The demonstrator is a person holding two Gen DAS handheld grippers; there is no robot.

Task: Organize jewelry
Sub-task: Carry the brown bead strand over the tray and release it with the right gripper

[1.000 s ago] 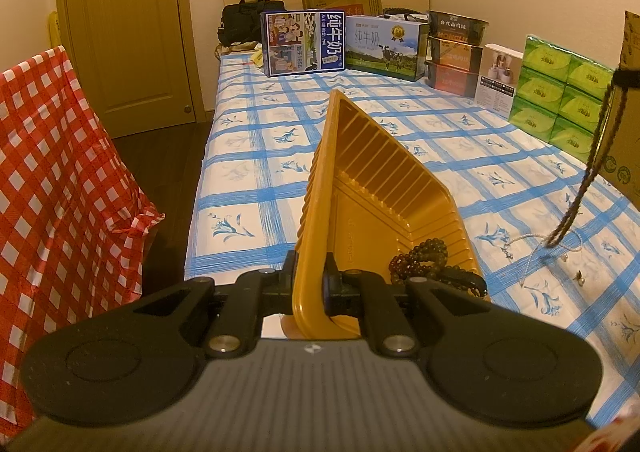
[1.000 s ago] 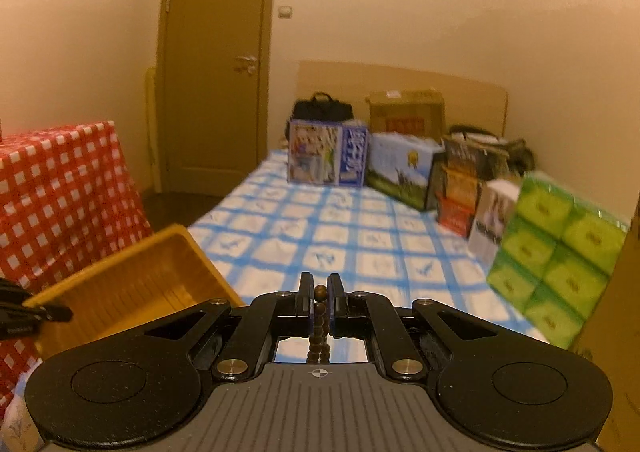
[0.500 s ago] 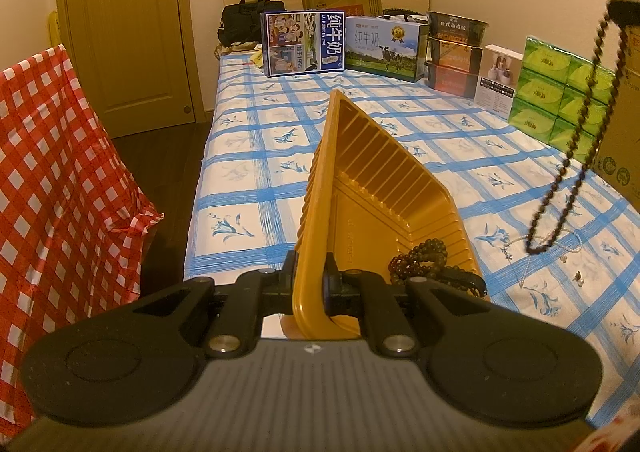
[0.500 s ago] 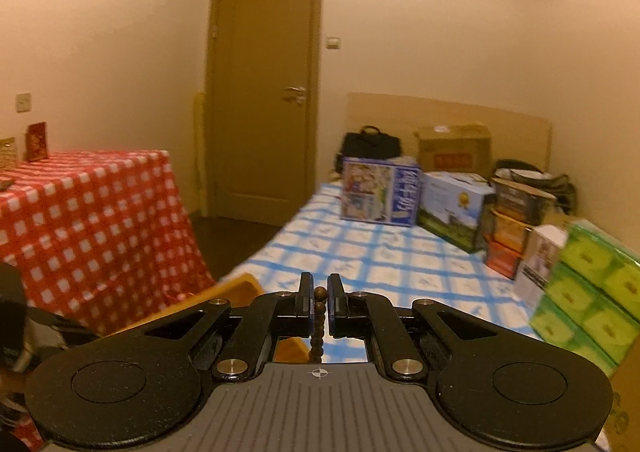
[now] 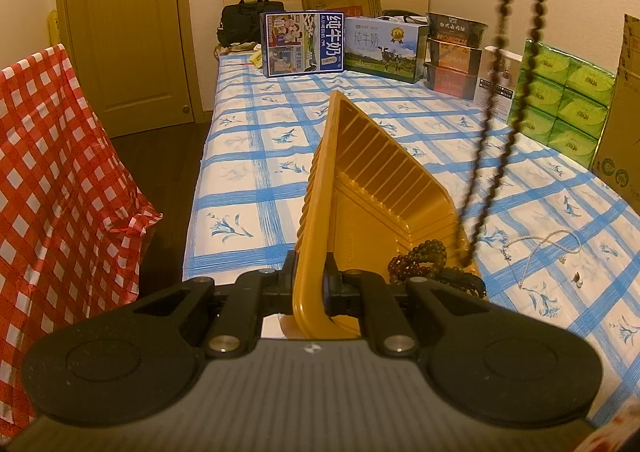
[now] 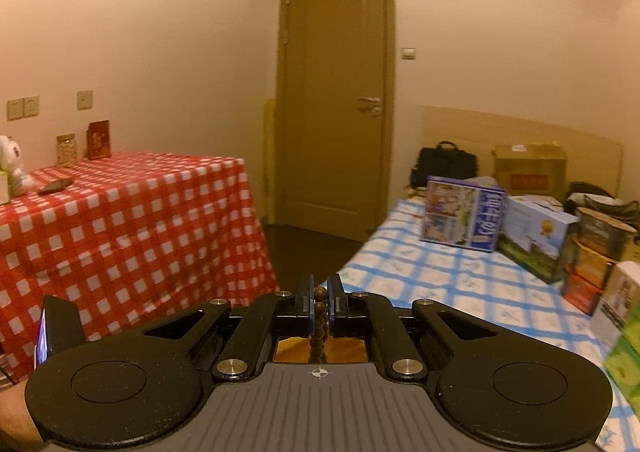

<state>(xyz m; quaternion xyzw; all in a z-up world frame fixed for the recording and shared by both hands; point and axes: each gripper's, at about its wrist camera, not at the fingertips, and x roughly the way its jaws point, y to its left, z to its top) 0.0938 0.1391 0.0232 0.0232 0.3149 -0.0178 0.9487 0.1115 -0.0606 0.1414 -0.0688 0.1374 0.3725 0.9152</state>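
My left gripper (image 5: 310, 280) is shut on the near rim of a yellow ribbed plastic tray (image 5: 376, 187), which it holds tilted above the bed. Dark bead bracelets (image 5: 424, 260) lie in the tray's near right corner. My right gripper (image 6: 319, 294) is shut on a long brown bead necklace (image 6: 319, 326). In the left wrist view that necklace (image 5: 490, 123) hangs as a loop from the top right, its lower end at the tray's right rim. A thin pearl chain (image 5: 548, 242) and small earrings (image 5: 578, 279) lie on the sheet to the right.
The bed has a blue-checked sheet (image 5: 256, 155). Milk cartons (image 5: 302, 43), stacked boxes (image 5: 454, 51) and green tissue packs (image 5: 568, 95) line its far and right sides. A red-checked covered table (image 5: 52, 179) stands left, across a dark floor gap from the bed. A door (image 5: 128, 23) is behind.
The right gripper has risen and swung left with the necklace. The hanging loop has moved from the bed's right edge to the tray's right rim. The left gripper and tray stayed still.
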